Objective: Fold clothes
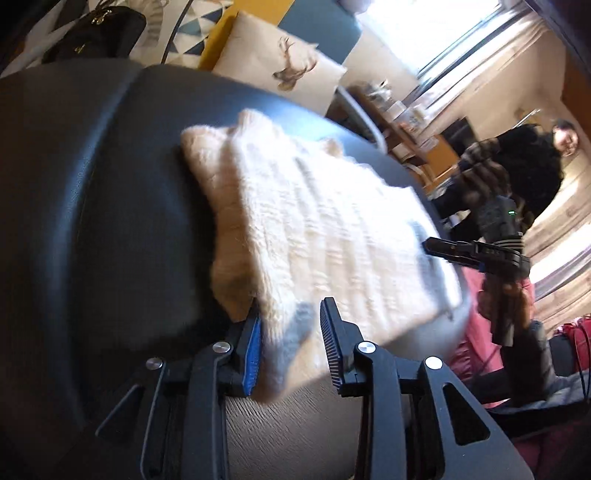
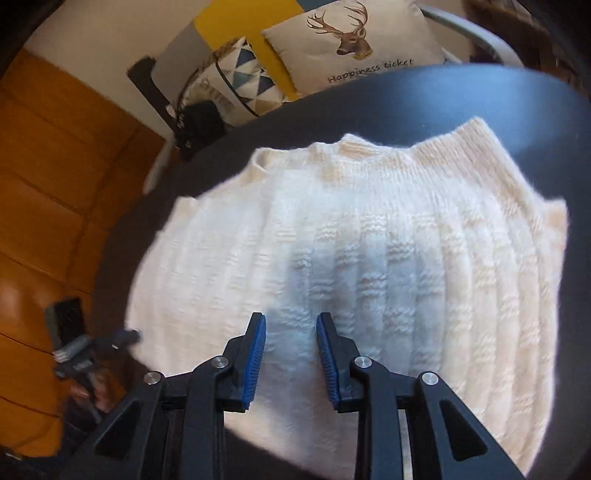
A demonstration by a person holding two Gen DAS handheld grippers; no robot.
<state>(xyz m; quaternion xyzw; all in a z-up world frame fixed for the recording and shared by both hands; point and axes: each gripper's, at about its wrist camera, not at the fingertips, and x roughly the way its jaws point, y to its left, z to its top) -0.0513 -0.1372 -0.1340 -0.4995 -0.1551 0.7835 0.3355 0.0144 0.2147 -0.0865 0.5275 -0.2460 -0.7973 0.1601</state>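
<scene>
the cream knit sweater [image 2: 351,258] lies folded on a dark round seat [image 2: 443,96], ribbed hem toward the cushions. only the right wrist view shows the whole far hem and the deer cushion [image 2: 351,40] with its lettering; only the left wrist view shows the person [image 1: 532,173] standing past the seat's far edge and a bright window [image 1: 436,33]. the left gripper [image 1: 291,343] sits at the sweater's near corner, jaws partly apart, a fold of knit between them touching the blue pad, the other pad clear of it. the right gripper [image 2: 291,354] hangs over the middle of the sweater, jaws narrowly apart, nothing pinched. bare dark seat rings the sweater on every side; orange wooden floor [image 2: 44,184] lies beyond the left rim. the sweater's near edge is cut off by both grippers, and motion blur smears the knit.
</scene>
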